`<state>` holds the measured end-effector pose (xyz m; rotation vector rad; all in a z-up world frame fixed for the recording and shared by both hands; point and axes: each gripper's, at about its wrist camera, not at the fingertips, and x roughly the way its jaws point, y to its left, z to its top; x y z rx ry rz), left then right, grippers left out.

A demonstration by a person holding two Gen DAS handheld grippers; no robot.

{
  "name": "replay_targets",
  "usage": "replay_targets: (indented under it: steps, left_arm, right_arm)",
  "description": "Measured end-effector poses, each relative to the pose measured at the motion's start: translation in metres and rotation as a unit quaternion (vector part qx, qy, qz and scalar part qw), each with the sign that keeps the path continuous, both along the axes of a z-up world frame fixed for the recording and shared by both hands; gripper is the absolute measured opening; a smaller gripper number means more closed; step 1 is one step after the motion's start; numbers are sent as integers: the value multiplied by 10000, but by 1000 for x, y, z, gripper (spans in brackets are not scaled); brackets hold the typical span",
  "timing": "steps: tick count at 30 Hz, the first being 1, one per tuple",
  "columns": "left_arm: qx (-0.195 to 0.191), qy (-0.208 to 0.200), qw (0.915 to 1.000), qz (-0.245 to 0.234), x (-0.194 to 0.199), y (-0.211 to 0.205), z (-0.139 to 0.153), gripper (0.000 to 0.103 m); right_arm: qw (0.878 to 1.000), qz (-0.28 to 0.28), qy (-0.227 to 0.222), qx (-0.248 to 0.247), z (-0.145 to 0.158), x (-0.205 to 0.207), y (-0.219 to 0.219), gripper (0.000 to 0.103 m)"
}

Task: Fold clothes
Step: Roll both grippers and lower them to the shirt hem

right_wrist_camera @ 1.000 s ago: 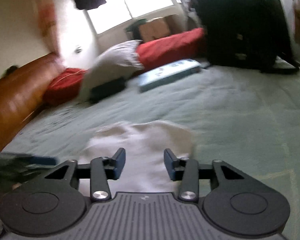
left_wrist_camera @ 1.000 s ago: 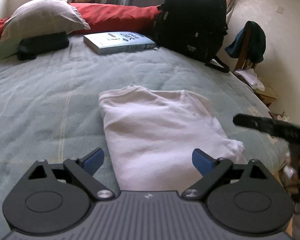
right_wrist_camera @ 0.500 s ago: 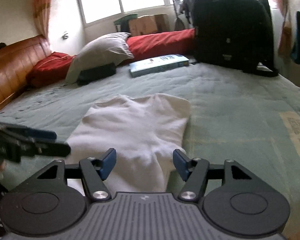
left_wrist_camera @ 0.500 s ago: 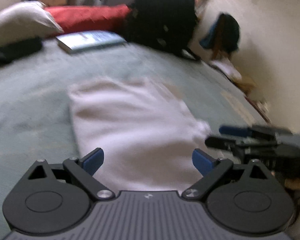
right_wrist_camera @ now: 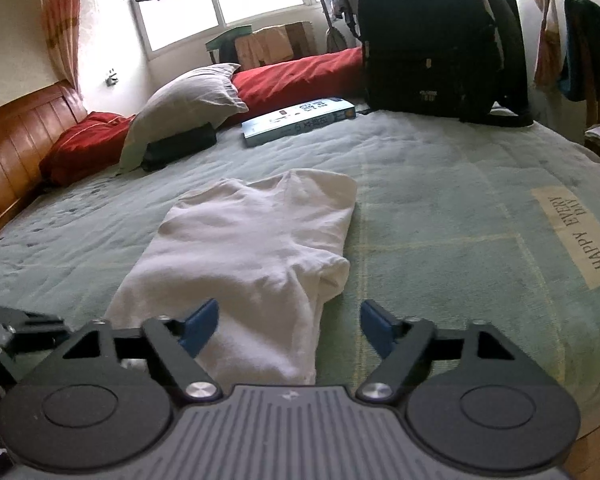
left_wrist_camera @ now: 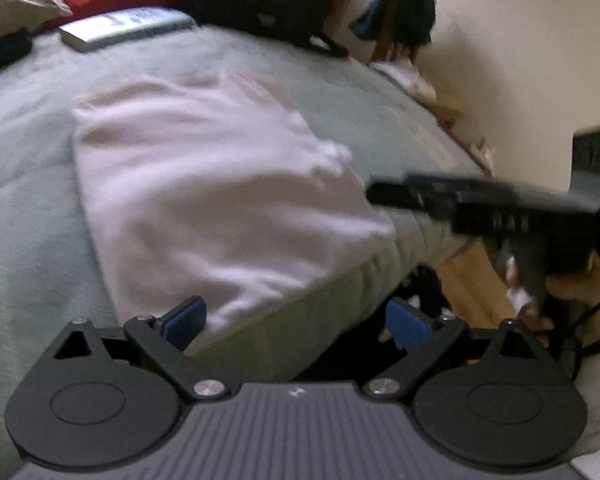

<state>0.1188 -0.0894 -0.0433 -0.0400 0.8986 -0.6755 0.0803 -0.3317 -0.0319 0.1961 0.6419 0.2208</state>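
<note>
1. Smeared by motion blur in the left wrist view: folded white cotton garment (left_wrist_camera: 220,184), black right tongs (left_wrist_camera: 384,194), flat pale-blue book (left_wrist_camera: 128,26).
2. Cut off at the right wrist view's left edge: black left tongs (right_wrist_camera: 12,322).
3. Near hem of garment hidden behind tong housings in both views.

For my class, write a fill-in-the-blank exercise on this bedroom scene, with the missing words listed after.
1. The folded garment on the bed is ____ in colour.
2. The book lies between the grey pillow and the black ____.
3. The right gripper has its jaws ____, pressing on nothing.
4. The pillow rests on a ____ pouch.

Missing words: white; backpack; open; black
</note>
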Motion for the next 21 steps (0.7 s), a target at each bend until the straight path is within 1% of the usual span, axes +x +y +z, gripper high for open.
replay_targets:
  steps: [3,5,8,10,11,14,15,16,20,21]
  left_arm:
    - [-190,-228,9989,355,7,19,16,96]
    - [-226,-305,9974,611,16,28,22,96]
    - [-200,-275,9947,972,28,39,22,96]
    - [-200,-218,9926,1174,36,46,21,96]
    - [-235,-160,9921,1222,40,48,19,96]
    - [-295,-37,9911,1301,49,51,14,96]
    - [-310,-4,9909,1307,51,52,12,96]
    - [-329,28,9909,1301,53,52,11,96]
    - [-478,146,9910,1241,67,55,6,96]
    - [-528,174,9906,1250,72,56,5,96]
  right_arm:
    - [9998,99,-23,144,5,8,-1,86]
    - [9994,256,-134,180,12,16,3,86]
    - [9976,571,-247,310,19,33,15,87]
    - [9956,787,-228,452,17,47,24,89]
    - [9944,889,-145,555,12,55,29,90]
    - [9909,915,389,902,-14,78,33,91]
    - [9895,890,494,1029,-22,82,31,91]
    - [9881,889,476,1165,-26,81,28,92]
    - [9831,856,526,1533,-15,78,9,94]
    - [9824,828,532,1585,-11,78,3,97]
